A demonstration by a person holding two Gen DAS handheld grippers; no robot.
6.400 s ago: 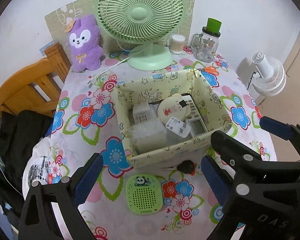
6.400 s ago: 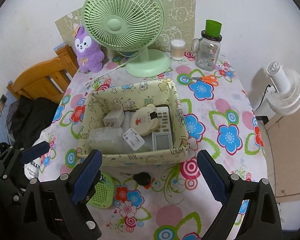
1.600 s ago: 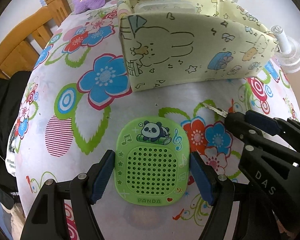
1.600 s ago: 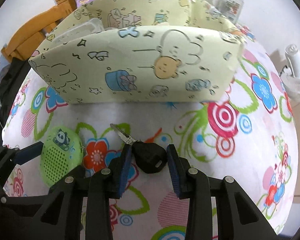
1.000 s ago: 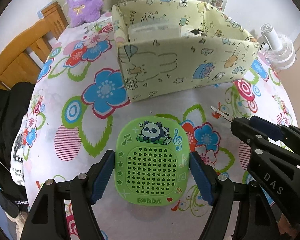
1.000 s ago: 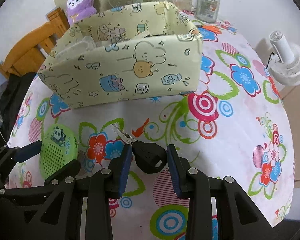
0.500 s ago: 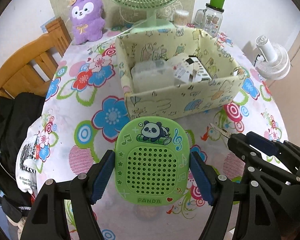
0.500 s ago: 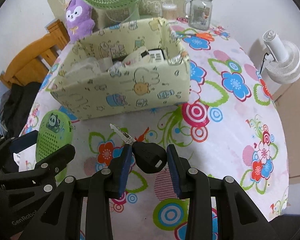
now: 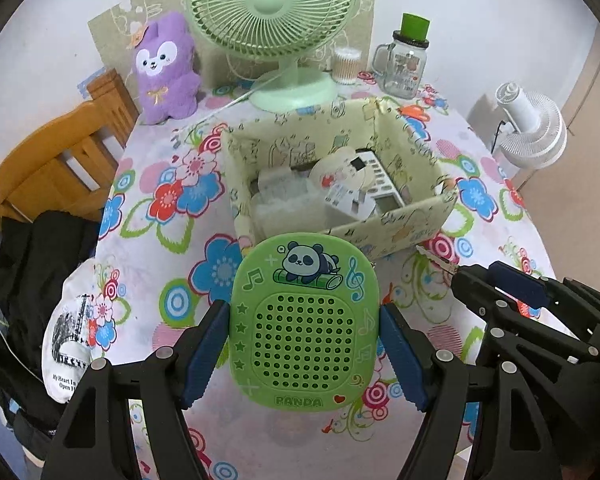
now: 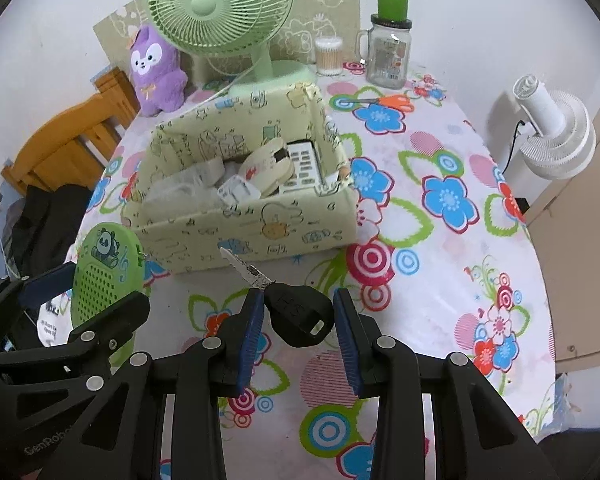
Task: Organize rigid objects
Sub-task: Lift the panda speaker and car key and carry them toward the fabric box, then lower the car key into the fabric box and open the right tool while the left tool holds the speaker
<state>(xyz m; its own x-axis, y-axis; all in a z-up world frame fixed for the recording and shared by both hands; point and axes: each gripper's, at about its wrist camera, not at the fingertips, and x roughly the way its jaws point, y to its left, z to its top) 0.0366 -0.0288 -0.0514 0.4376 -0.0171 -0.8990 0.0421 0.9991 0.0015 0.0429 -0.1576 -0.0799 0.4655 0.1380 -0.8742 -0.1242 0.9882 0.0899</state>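
My left gripper (image 9: 304,344) is shut on a green panda speaker (image 9: 305,320) and holds it above the table, in front of the yellow fabric box (image 9: 404,224). My right gripper (image 10: 298,316) is shut on a black-headed key (image 10: 296,312), its blade pointing at the box (image 10: 260,236). The speaker also shows at the left in the right wrist view (image 10: 104,272). The key's blade tip shows in the left wrist view (image 9: 436,261). The box holds a remote, a round case, a charger and clear plastic boxes.
Behind the box stand a green fan (image 9: 276,20), a purple plush (image 9: 164,68), a cotton-swab jar (image 9: 346,65) and a glass mug (image 9: 406,68). Orange scissors (image 10: 384,101) lie at the back right. A wooden chair (image 9: 48,160) is left, a white fan (image 9: 532,132) right.
Both grippers have risen higher above the table with the speaker and key still held. The inside of the box has come into fuller view.
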